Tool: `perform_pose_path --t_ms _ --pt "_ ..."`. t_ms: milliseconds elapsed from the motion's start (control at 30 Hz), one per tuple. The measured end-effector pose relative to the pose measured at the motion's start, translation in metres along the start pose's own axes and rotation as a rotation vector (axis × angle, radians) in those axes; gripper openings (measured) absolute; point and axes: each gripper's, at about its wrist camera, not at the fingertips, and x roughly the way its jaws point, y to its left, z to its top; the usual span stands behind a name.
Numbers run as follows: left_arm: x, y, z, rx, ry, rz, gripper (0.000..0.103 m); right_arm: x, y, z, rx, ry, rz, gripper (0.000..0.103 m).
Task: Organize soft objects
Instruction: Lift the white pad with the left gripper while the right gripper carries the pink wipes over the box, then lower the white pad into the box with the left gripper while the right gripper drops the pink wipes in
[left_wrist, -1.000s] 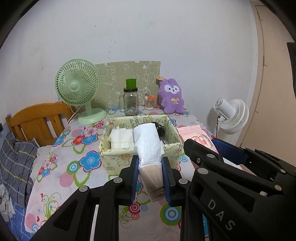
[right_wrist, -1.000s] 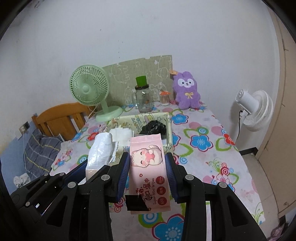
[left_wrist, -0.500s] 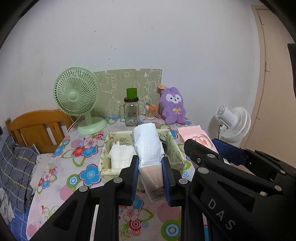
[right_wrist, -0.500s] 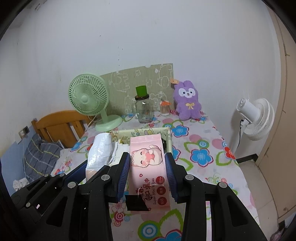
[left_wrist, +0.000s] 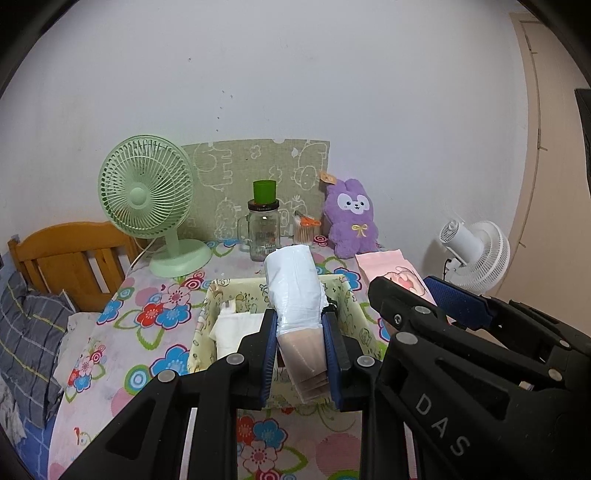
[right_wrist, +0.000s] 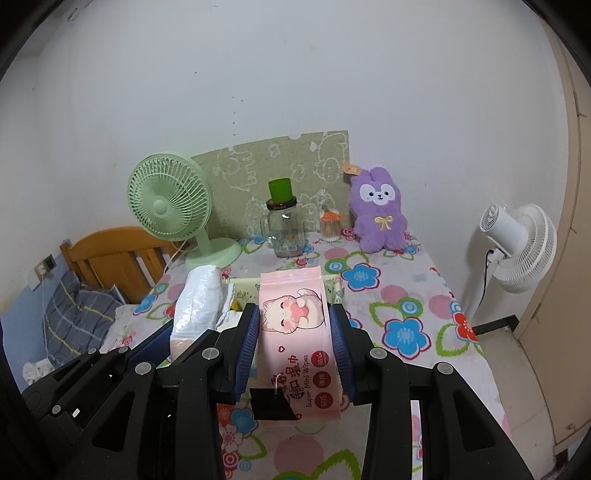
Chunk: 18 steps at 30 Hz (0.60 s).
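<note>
Floral tablecloth (right_wrist: 402, 295) over the whole table. Against the wall at the back: a green patterned board (left_wrist: 255, 173), a green desk fan (left_wrist: 147, 195), a purple plush rabbit (right_wrist: 378, 210). Off the table's right edge, a white floor fan (right_wrist: 517, 240).

Near the middle of the cloth, a cream patterned fabric basket (left_wrist: 354, 306), open-topped; inside at the left, folded white cloth (left_wrist: 236, 328), plus something dark at the far right, too hidden to identify.

Held above the basket by the left gripper (left_wrist: 300, 350), clamped tight on its lower end: a white plastic-wrapped tissue pack (left_wrist: 293, 291), tilted up and away.

Just to the right, the right gripper (right_wrist: 293, 343) squeezed onto a pink wet-wipes pack (right_wrist: 295, 325) with a cartoon cat, lifted off the table, near the basket's front.

At the back, a glass mason jar (right_wrist: 282, 229) topped with a green cup (right_wrist: 279, 189); beside it, a small cotton-swab tub (right_wrist: 330, 223).
</note>
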Motion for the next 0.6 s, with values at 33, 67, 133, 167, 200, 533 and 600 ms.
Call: perform_pose_path --t_ms 33,67,133,167,200,533,600 --pt "0.003 0.000 0.001 -0.001 0.002 0.000 0.023 0.003 -0.001 0.001 0.001 0.001 0.000 0.042" --pt "0.007 0.001 0.002 -0.002 0.003 0.000 0.023 0.006 -0.001 0.003 0.002 0.003 0.000 0.042" --pt "0.013 0.002 0.004 -0.005 0.007 0.001 0.023 0.013 -0.002 0.005 0.004 0.006 -0.001 0.042" --pt "0.015 0.002 0.004 -0.006 0.009 0.001 0.023 0.016 -0.003 0.006 0.005 0.008 0.000 0.042" --pt "0.019 0.003 0.005 -0.009 0.012 0.003 0.023 0.020 -0.004 0.007 0.007 0.010 0.001 0.042" --pt "0.051 0.010 0.010 -0.030 0.027 -0.008 0.023 0.055 -0.010 0.014 0.028 0.031 0.030 0.042" --pt "0.058 0.011 0.011 -0.033 0.033 -0.012 0.023 0.060 -0.010 0.014 0.028 0.031 0.028 0.042"
